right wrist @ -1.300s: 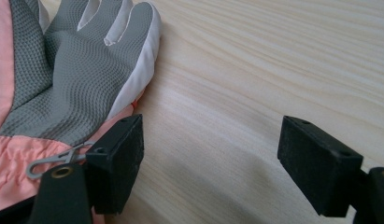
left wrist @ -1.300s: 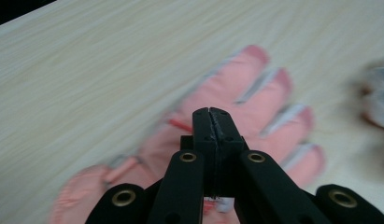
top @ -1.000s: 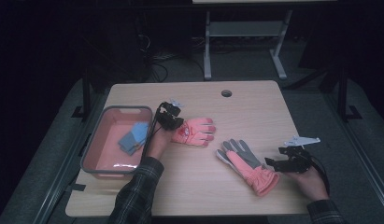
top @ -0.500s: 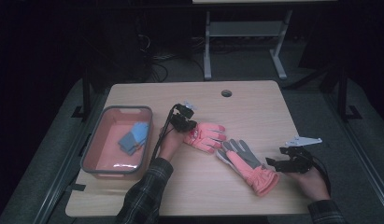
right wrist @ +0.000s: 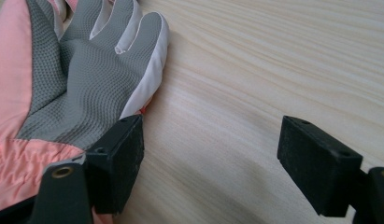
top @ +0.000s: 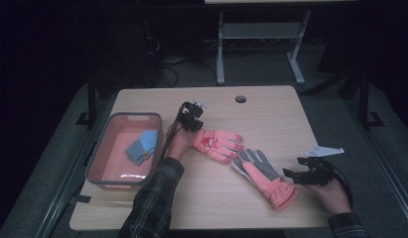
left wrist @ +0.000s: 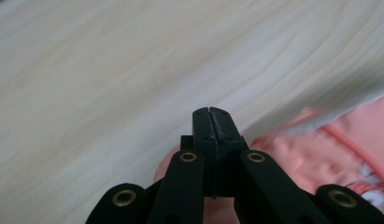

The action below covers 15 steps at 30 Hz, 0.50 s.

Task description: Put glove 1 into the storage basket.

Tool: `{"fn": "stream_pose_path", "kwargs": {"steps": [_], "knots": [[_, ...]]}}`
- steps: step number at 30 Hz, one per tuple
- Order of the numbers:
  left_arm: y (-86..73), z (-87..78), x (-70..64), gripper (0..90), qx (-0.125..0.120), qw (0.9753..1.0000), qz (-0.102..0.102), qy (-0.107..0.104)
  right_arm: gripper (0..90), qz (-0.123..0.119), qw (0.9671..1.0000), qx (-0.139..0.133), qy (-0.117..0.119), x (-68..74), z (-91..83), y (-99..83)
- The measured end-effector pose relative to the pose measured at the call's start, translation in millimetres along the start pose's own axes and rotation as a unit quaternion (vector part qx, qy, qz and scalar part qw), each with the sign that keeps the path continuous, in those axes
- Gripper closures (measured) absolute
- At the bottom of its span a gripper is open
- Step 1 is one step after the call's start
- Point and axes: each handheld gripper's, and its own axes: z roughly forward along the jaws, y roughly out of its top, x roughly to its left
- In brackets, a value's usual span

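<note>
A pink glove [top: 216, 144] lies back up at the table's middle, fingers pointing right. My left gripper [top: 193, 128] stands over its cuff, and in the left gripper view the left gripper [left wrist: 212, 122] is shut, with the pink glove [left wrist: 330, 158] bunched under and beside the jaws. A second glove [top: 265, 176] lies grey palm up to the right, its pink cuff toward the front edge. My right gripper [top: 294, 174] is open just right of that cuff. In the right gripper view the right gripper [right wrist: 231, 158] has one jaw against the second glove [right wrist: 82, 88] and bare wood in the gap.
A pink bin [top: 100, 148] at the table's left holds a folded blue cloth [top: 142, 146]. The wooden table [top: 276, 119] has a cable hole [top: 240, 98] near its far edge. A metal stand [top: 261, 34] is on the dark floor behind.
My left gripper has moved right, away from the bin, and the pink glove has slid right with it, close to the second glove. The right gripper has barely moved.
</note>
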Motion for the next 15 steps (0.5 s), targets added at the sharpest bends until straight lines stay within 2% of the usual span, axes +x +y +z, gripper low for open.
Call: {"fn": "stream_pose_path", "kwargs": {"steps": [4,7,10,15], "knots": [[-7.3,-10.7,-5.0,89.5,0.020,0.9997,0.005,0.011,22.6,-0.001,1.0000,-0.002,0.003,1.2,-2.7,-1.6],[-16.9,-20.7,-9.1,89.5,0.031,0.9995,0.002,0.009,22.6,-0.002,1.0000,-0.003,0.003,2.0,-4.0,-2.3],[-30.7,-32.7,-14.6,89.5,0.037,0.9993,0.000,0.002,22.6,-0.003,1.0000,-0.005,0.002,3.8,-5.5,-2.3],[-52.7,-50.9,-24.9,89.5,0.037,0.9991,0.009,-0.017,22.8,-0.006,1.0000,-0.003,0.005,8.1,-7.5,-2.7]]}}
